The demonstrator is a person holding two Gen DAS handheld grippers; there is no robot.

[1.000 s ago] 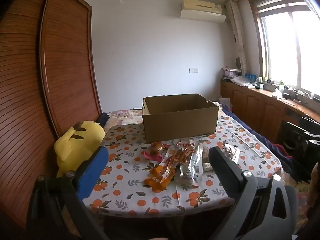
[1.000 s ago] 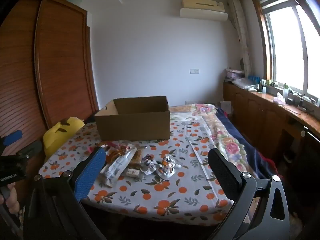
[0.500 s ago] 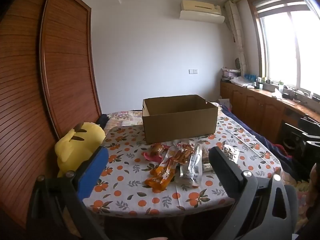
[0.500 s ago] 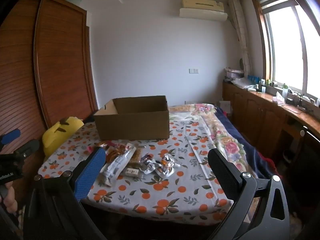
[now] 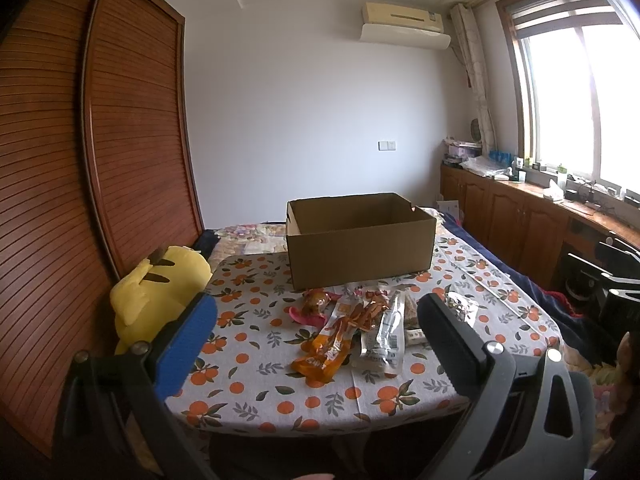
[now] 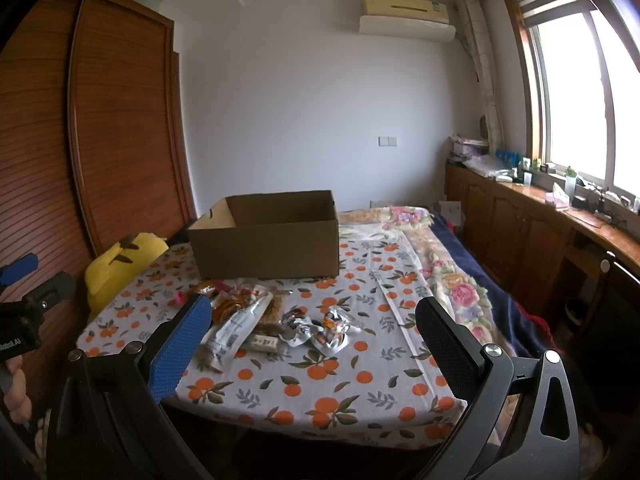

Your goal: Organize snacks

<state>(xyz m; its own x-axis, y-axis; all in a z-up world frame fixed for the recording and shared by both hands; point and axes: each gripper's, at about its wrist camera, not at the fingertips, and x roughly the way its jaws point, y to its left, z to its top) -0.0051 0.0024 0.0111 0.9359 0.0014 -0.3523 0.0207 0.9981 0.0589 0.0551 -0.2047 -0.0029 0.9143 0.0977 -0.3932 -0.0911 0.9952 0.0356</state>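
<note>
A pile of snack packets lies on the orange-print tablecloth (image 5: 256,360): an orange packet (image 5: 328,350), a silver packet (image 5: 382,338), a pink one (image 5: 304,314) and small foil packets (image 6: 324,326). The silver packet also shows in the right wrist view (image 6: 236,326). An open, empty-looking cardboard box (image 5: 360,240) (image 6: 268,236) stands behind them. My left gripper (image 5: 316,328) is open and empty, held short of the table's near edge. My right gripper (image 6: 312,332) is open and empty, also short of the table.
A yellow plush toy (image 5: 156,292) sits at the table's left edge by the wooden wardrobe (image 5: 80,160). A floral blanket (image 6: 452,276) lies right of the cloth. Wooden cabinets (image 6: 540,232) run under the window. The left gripper shows at the right wrist view's left edge (image 6: 24,308).
Both grippers have drifted slightly; the table and snacks sit a little differently in each view. Nothing was picked up or moved.
</note>
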